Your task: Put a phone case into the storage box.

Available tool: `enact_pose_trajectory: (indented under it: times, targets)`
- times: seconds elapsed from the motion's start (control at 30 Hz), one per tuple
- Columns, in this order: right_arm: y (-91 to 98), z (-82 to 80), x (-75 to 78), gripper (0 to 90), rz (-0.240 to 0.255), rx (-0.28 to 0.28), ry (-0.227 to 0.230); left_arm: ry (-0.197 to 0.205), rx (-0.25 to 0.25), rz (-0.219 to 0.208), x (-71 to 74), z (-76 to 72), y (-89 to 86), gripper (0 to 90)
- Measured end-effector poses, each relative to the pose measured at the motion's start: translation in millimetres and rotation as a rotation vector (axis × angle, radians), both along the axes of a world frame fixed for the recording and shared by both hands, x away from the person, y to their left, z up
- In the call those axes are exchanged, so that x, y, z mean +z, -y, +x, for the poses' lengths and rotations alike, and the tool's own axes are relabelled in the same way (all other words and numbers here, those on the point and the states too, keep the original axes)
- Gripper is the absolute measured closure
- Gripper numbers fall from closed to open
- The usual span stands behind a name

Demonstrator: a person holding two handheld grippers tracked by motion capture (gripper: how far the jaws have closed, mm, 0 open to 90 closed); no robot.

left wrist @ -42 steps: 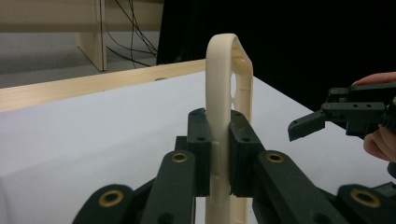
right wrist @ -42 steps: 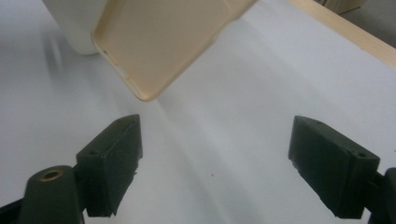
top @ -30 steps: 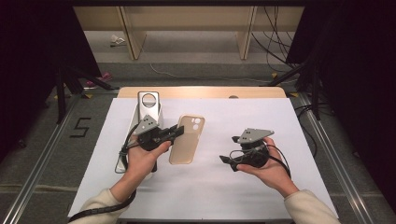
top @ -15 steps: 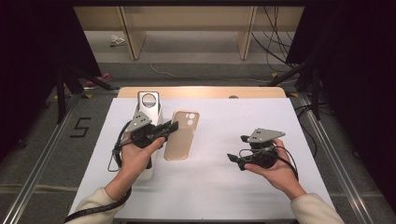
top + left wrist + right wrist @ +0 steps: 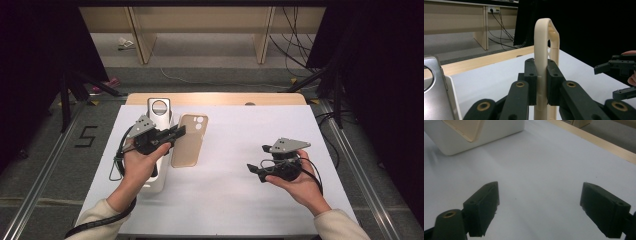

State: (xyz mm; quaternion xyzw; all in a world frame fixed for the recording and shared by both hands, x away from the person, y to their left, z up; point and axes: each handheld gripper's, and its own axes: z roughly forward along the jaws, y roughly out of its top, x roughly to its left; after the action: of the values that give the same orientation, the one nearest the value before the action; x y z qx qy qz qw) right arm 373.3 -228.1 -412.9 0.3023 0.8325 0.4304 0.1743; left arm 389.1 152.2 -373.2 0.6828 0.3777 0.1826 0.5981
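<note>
My left gripper (image 5: 176, 134) is shut on the long edge of a beige phone case (image 5: 190, 142), held just above the white table at the left. In the left gripper view the case (image 5: 546, 37) stands upright between the pads (image 5: 532, 82), its camera cut-out at the top. A silver phone (image 5: 159, 108) lies on a white box (image 5: 153, 181) right beside my left hand. Off to the right, my right gripper (image 5: 256, 171) hovers low over the table with its jaws wide apart and nothing between them (image 5: 539, 205).
A white sheet (image 5: 235, 130) covers the table, with a wooden strip (image 5: 215, 98) along its far edge. Metal rails run along both sides. In the right gripper view the white box (image 5: 499, 132) sits far off at the upper left.
My left gripper has carried the case slightly left, closer to the phone and the box. The right hand has drifted a little to the right, jaws still apart.
</note>
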Motion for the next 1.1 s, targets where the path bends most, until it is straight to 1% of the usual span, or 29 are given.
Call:
enact_pose_trajectory:
  times: [0.2, 0.3, 0.5, 0.87, 1.1]
  targets:
    - [2.5, -0.4, -0.2, 16.5, 0.004, -0.013, 0.000, 0.005, 0.000, -0.006, 2.8, 1.7, -5.0, 81.1]
    - [5.1, -0.7, -0.6, 16.5, 0.014, -0.022, -0.009, 0.006, 0.000, -0.004, 4.3, 2.3, -6.9, 81.1]
    - [9.2, -1.2, -1.2, 16.5, 0.017, -0.036, -0.012, 0.008, 0.009, -0.003, 8.0, 3.4, -11.3, 81.1]
    - [13.3, -2.5, -1.5, 16.4, 0.030, -0.052, -0.014, 0.018, 0.024, -0.023, 15.5, 5.7, -22.8, 81.1]
    - [14.5, -3.0, -1.8, 16.3, 0.029, -0.055, -0.016, 0.020, 0.029, -0.030, 19.7, 6.9, -29.4, 81.1]
